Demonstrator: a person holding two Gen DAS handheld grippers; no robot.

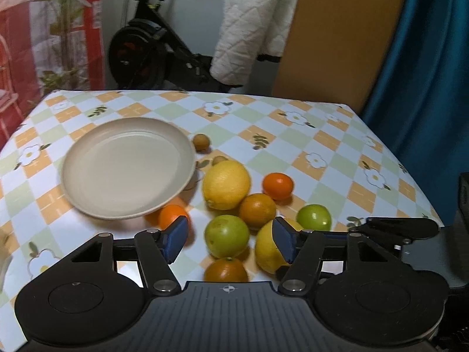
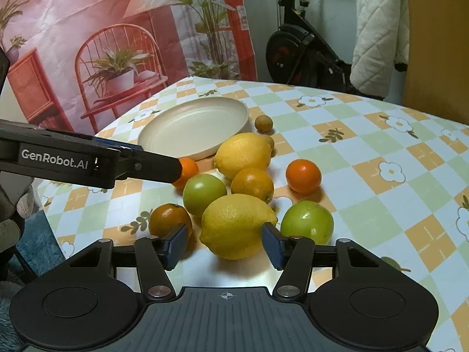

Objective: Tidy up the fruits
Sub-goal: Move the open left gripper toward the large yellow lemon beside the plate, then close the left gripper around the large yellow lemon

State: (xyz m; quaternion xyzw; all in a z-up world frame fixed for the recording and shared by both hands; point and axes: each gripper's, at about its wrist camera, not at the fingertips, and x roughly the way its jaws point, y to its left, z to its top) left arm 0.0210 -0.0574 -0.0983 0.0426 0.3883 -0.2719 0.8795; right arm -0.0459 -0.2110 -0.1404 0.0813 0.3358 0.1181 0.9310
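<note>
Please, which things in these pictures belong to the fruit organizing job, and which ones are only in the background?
Belong to the job:
- two lemons
- two green fruits
- oranges
- two small brown fruits
- empty plate

Only in the background:
- exercise bike
- white quilted cloth
- printed backdrop

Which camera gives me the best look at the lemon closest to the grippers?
The right wrist view. There the near lemon lies whole and unobstructed, centred ahead of the right gripper. In the left wrist view the same lemon is half hidden behind one of the left gripper's fingers.
</note>
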